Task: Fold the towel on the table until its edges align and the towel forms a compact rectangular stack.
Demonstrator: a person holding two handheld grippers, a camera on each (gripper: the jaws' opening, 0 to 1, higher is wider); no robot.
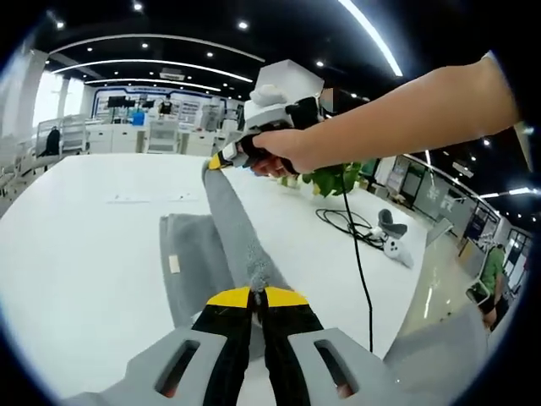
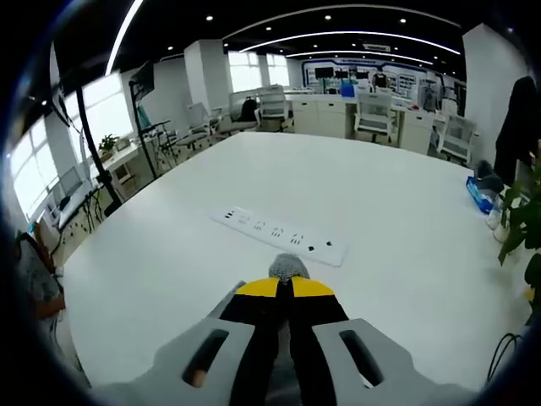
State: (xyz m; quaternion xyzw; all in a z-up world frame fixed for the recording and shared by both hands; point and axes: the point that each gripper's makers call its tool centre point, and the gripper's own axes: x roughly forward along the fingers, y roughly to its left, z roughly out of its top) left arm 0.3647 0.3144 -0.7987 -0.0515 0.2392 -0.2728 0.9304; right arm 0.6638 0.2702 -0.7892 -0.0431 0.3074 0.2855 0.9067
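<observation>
The grey towel (image 1: pixel 221 245) lies partly on the white table (image 1: pixel 84 254) and is partly lifted: a flat doubled part rests on the surface at about 9 o'clock from the left gripper's tips, with a small pale tag (image 1: pixel 174 264) on it, while a long strip rises taut from the left gripper (image 1: pixel 257 296) up toward 12 o'clock to the right gripper (image 1: pixel 221 161). The left gripper's yellow-tipped fingers (image 1: pixel 232 298) are pressed together on the near end of that strip. In the left gripper view the right gripper, held by a person's hand (image 1: pixel 283 152), pinches the far end of the strip above the table, its fingers closed on the cloth. In the right gripper view the same pinch shows from behind: the right gripper (image 2: pixel 284 288) has its fingers (image 2: pixel 258 288) closed tight with a small grey tuft of towel (image 2: pixel 288 268) poking out beyond the tips.

Past that tuft, at 12 o'clock, a white power strip (image 2: pixel 279 233) lies flat on the table, apart from the towel. In the left gripper view a black cable (image 1: pixel 359 262) runs across the table at 3 o'clock, near a green plant (image 1: pixel 334 179) and a white controller (image 1: pixel 396 247). Office chairs (image 2: pixel 372 114) and desks stand beyond the table's far edge.
</observation>
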